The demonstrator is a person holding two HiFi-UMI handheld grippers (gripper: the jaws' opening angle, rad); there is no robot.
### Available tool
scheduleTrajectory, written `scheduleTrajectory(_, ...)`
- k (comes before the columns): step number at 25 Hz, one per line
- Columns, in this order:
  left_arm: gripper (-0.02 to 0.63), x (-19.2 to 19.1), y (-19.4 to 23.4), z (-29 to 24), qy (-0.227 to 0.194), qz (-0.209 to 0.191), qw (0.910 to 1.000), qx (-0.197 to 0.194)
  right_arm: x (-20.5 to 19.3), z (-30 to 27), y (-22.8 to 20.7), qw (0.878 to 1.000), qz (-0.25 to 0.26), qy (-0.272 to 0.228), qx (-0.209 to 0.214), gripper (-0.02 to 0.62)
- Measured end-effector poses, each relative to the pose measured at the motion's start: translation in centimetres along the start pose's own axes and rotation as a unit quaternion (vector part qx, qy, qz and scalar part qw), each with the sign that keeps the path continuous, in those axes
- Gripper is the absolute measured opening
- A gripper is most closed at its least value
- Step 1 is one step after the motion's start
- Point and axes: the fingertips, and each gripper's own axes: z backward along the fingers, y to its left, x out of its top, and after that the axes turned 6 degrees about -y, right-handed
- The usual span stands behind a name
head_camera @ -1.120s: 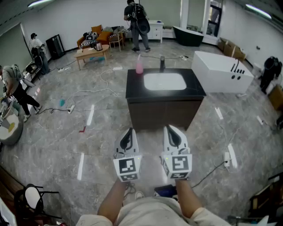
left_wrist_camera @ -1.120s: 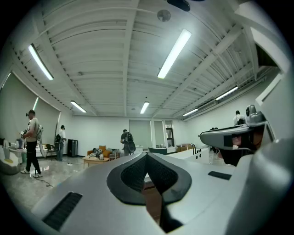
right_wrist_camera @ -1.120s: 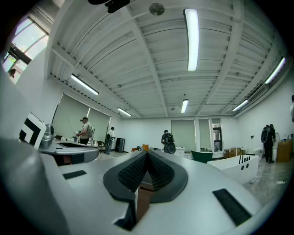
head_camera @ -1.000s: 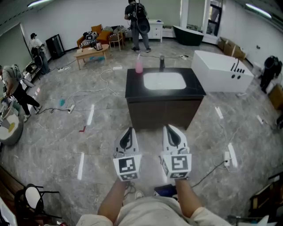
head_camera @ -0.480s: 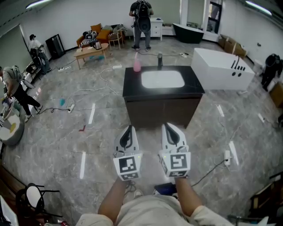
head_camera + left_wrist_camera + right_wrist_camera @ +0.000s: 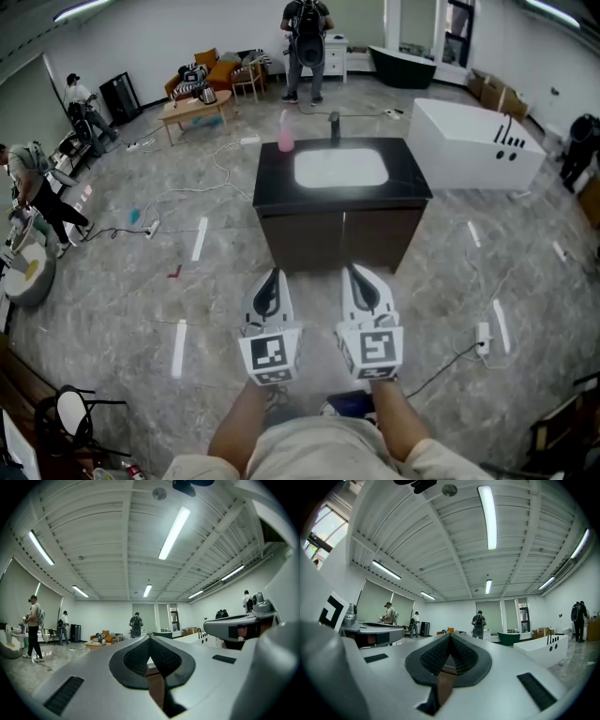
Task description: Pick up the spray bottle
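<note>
The spray bottle [image 6: 285, 136] is pink. It stands up at the back left corner of the black counter [image 6: 272, 192], just left of the white sink [image 6: 340, 169] and near the tap [image 6: 334, 127]. It is well away from both grippers, which are held side by side, low and in front of the person, pointing at the counter. The left gripper [image 6: 272, 277] has its jaws pressed together with nothing between them. The right gripper [image 6: 360, 273] is the same, closed tight and holding nothing. Nobody has touched the bottle yet. It is too small in the pictures to see how full it is. It looks like plastic, so it is likely light, a bit smooth, and maybe a little squishy on the sides. It is tall and thin, so a bump could knock it over. A good place to grab it is likely around the middle of its body, or just under the spray top where it gets narrow, so it cannot slide down. The jaws must open first and then close gently, not on the trigger.
</note>
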Motion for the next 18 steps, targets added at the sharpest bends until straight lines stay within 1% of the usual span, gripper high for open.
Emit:
scheduleTrajectory(4,0.002,-0.5,-0.4,-0.5,0.003,-0.003,1.0,0.003,-0.7,-0.3,-1.1,1.0,-0.005,0.0,-0.003,-0.005)
scheduleTrajectory(9,0.002,-1.2,0.2,-2.2,0.004,0.0,1.0,0.005,-1.6,-2.1,-1.6,1.0,-0.006,0.003,-0.005,-0.005)
scheduleTrajectory(13,0.002,-1.5,1.1,-4.2,-0.001,0.006,1.0,0.002,-2.0,-4.1,-1.8,1.0,0.001,0.001,-0.009,-0.005)
scheduleTrajectory(18,0.002,-1.9,3.6,-7.0,-0.004,0.014,0.9999,-0.001,-1.9,-7.7,-1.1,1.0,0.011,0.005,-0.009,-0.005)
